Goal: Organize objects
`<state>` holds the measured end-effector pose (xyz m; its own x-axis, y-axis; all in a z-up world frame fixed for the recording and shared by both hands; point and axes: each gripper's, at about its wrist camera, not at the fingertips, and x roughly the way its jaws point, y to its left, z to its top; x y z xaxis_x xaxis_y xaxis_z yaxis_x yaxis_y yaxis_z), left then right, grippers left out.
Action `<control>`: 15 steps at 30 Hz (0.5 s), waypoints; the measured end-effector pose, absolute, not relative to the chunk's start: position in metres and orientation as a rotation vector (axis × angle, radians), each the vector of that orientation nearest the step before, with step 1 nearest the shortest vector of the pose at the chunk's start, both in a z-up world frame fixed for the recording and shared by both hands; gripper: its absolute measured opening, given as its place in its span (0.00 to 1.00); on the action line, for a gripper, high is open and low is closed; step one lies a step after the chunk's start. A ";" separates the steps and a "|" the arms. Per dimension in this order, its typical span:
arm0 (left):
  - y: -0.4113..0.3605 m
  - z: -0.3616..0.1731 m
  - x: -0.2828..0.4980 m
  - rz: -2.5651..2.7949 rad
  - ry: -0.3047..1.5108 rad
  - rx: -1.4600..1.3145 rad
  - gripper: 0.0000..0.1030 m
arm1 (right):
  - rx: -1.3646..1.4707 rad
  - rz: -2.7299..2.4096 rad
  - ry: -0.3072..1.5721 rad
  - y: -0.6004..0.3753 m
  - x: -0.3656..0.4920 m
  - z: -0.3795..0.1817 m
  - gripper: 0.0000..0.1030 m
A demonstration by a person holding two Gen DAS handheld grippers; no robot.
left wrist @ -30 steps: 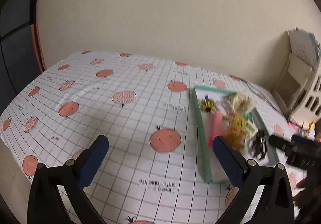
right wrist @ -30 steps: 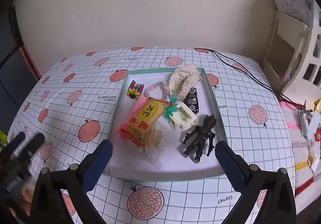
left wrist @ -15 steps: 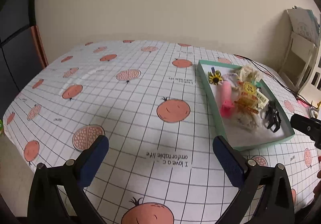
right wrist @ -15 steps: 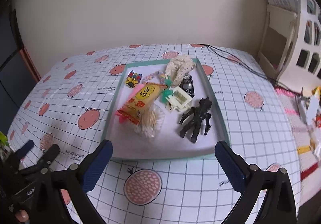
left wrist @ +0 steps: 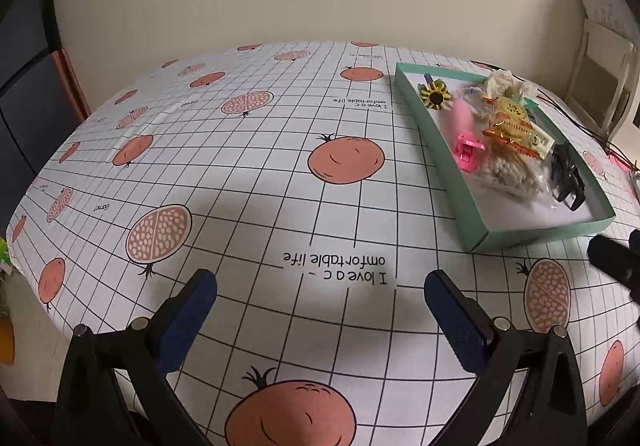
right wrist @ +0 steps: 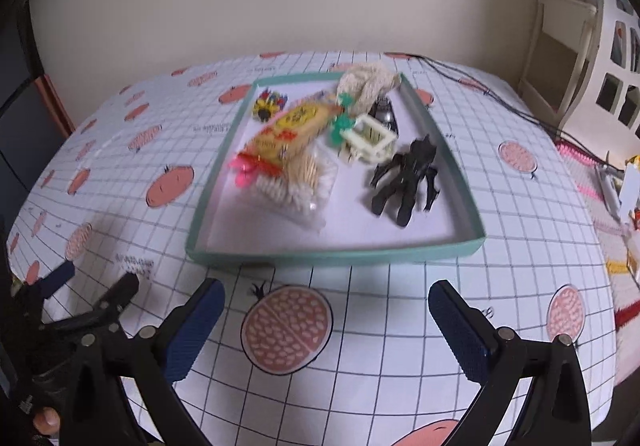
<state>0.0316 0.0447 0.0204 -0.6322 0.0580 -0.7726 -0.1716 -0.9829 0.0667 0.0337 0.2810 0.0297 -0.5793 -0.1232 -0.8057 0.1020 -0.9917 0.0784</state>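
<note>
A teal tray (right wrist: 332,256) (left wrist: 536,236) lies on the pomegranate-print tablecloth. It holds a black figure (right wrist: 404,182) (left wrist: 566,176), a yellow snack packet (right wrist: 292,126) (left wrist: 516,122), a bag of cotton swabs (right wrist: 296,186), a pink clip (left wrist: 466,142), a sunflower clip (left wrist: 434,96), a cream square frame (right wrist: 370,138) and a cream knitted piece (right wrist: 368,84). My right gripper (right wrist: 326,294) hangs open just in front of the tray's near rim, holding nothing. Left of the tray, over bare cloth, my left gripper (left wrist: 320,286) (right wrist: 96,286) is open too.
A white shelf unit (right wrist: 568,46) (left wrist: 600,58) stands against the wall at the right. Black cables (right wrist: 480,86) run across the cloth behind the tray. Small items on a pink mat (right wrist: 580,154) lie at the right edge. A fingertip (right wrist: 46,416) shows bottom left.
Both grippers have drawn back toward the table's near edge and stayed open. The left wrist view has levelled, with the tray farther off to its right.
</note>
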 end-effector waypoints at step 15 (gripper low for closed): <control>0.037 0.001 0.030 2.696 0.198 -1.363 1.00 | 1.510 -2.664 -0.030 0.281 0.035 -0.013 1.00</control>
<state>0.0304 0.0370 0.0009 -0.5895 0.0432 -0.8066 -0.1605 -0.9849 0.0645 0.0347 0.2808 -0.0127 -0.5114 -0.0788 -0.8557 0.0593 -0.9967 0.0563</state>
